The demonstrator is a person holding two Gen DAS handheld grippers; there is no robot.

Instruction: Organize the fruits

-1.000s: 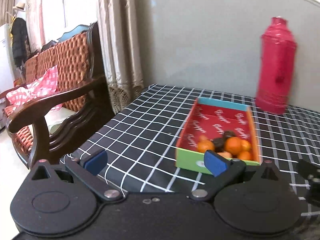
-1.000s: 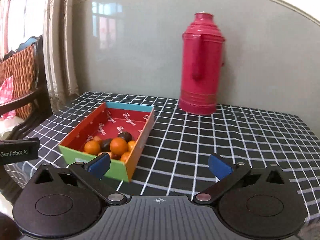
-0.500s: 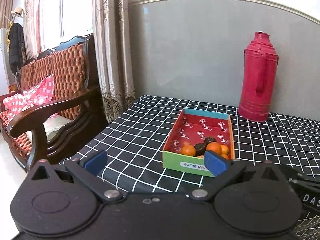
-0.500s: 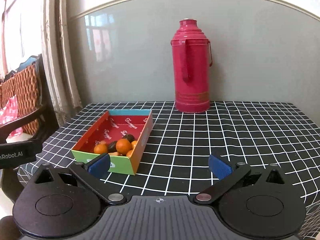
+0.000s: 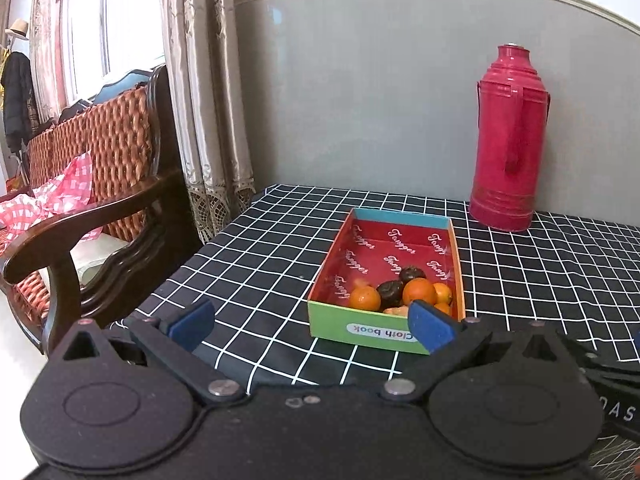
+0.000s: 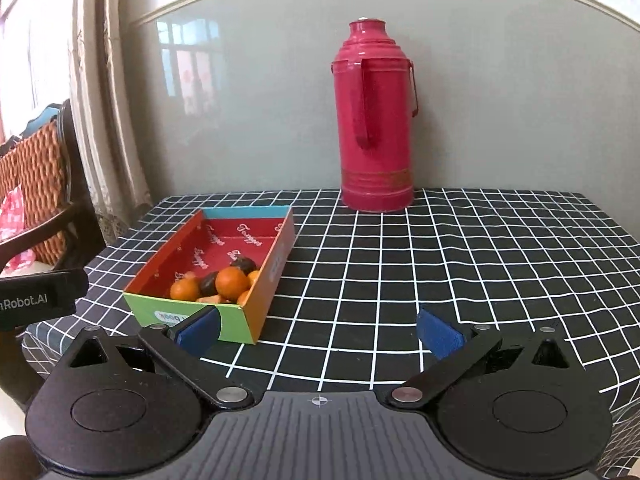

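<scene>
A shallow cardboard box (image 5: 362,330) (image 6: 268,264) with a red inside lies on the checked tablecloth. At its near end sit several oranges (image 5: 419,292) (image 6: 231,283) and dark brown fruits (image 5: 390,292) (image 6: 244,265). My left gripper (image 5: 310,326) is open and empty at the table's near edge, left of the box front; its right pad overlaps the box's front corner in the view. My right gripper (image 6: 318,332) is open and empty too, in front of the box's right side, over bare cloth.
A tall red thermos (image 5: 508,140) (image 6: 374,120) stands at the back by the grey wall. A wooden chair with a woven back (image 5: 92,184) and a curtain (image 5: 208,100) are left of the table (image 6: 480,264). The other gripper's body (image 6: 36,300) shows at the left edge.
Both grippers have pulled back from the table and then eased in a little. The box and fruits have not moved, and both jaws stay open.
</scene>
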